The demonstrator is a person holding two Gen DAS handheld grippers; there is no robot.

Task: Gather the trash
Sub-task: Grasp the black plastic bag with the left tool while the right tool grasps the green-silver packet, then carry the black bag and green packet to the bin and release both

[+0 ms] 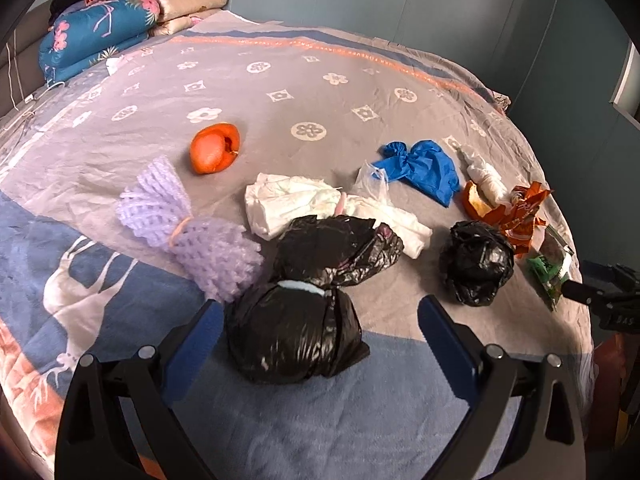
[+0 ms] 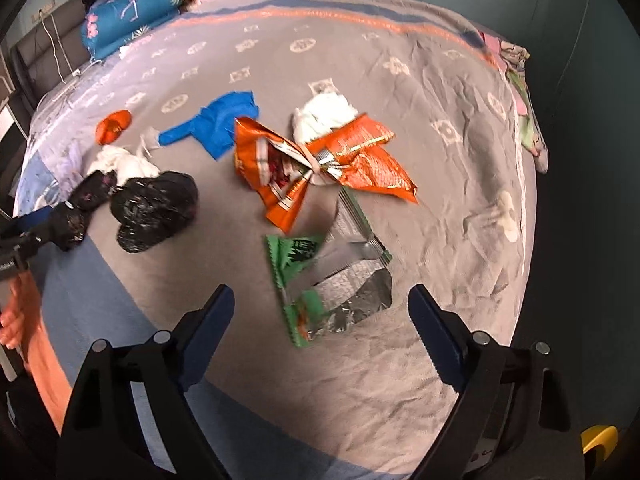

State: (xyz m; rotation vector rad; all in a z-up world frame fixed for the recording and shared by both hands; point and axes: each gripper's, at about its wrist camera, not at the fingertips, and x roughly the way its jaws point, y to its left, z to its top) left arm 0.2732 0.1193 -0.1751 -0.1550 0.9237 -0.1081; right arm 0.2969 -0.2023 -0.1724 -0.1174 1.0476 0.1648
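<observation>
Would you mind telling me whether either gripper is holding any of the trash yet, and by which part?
Nothing is held. The left gripper stands open around a black bag, the right gripper open over a green wrapper.

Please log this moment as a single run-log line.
left tongs: open over black bag | right tongs: open over green wrapper | nothing held | trash on bed

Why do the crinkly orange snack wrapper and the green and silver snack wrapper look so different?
The crinkly orange snack wrapper is pinched in its middle like a bow, while the green and silver snack wrapper is torn open, showing shiny foil inside. The orange one lies farther up the bed; the green one lies right in front of the open right gripper. Both are empty packets lying on the grey bedspread.
</observation>
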